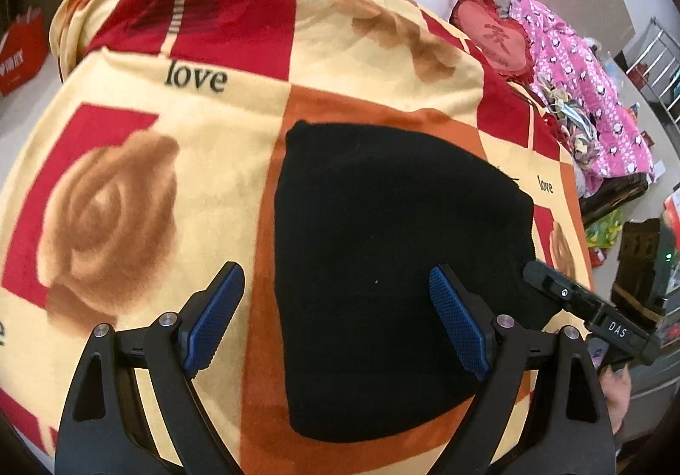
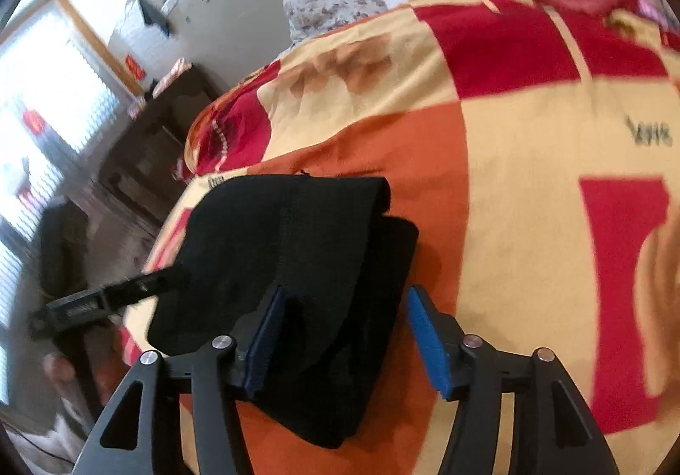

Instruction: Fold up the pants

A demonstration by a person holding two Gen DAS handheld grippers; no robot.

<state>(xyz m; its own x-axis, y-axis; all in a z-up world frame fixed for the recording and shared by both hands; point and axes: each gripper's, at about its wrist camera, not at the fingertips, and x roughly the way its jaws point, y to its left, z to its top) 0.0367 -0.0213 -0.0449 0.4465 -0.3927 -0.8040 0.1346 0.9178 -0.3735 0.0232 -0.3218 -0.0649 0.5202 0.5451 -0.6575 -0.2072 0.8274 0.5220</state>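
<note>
The black pants (image 1: 399, 262) lie on the patterned blanket (image 1: 170, 186) as a compact, stacked bundle, several layers thick at the edge nearest the right wrist camera, so the folding looks close to finished; by my judgement what may remain is letting go fully and perhaps squaring the top flap, which sits a little offset from the layer beneath it. The left gripper (image 1: 335, 322) hangs above the near end of the bundle with its jaws spread wide and nothing pinched: its left blue pad is over bare blanket, its right pad over black cloth. The right gripper (image 2: 344, 339) has its jaws parted too, with a corner of the bundle lying between them; the cloth rests against the left pad, while the other pad stands clear of it (so this reads as a loose or released hold, not a clamp). Each camera catches the other gripper at the bundle's far side, near the blanket's edge.
</note>
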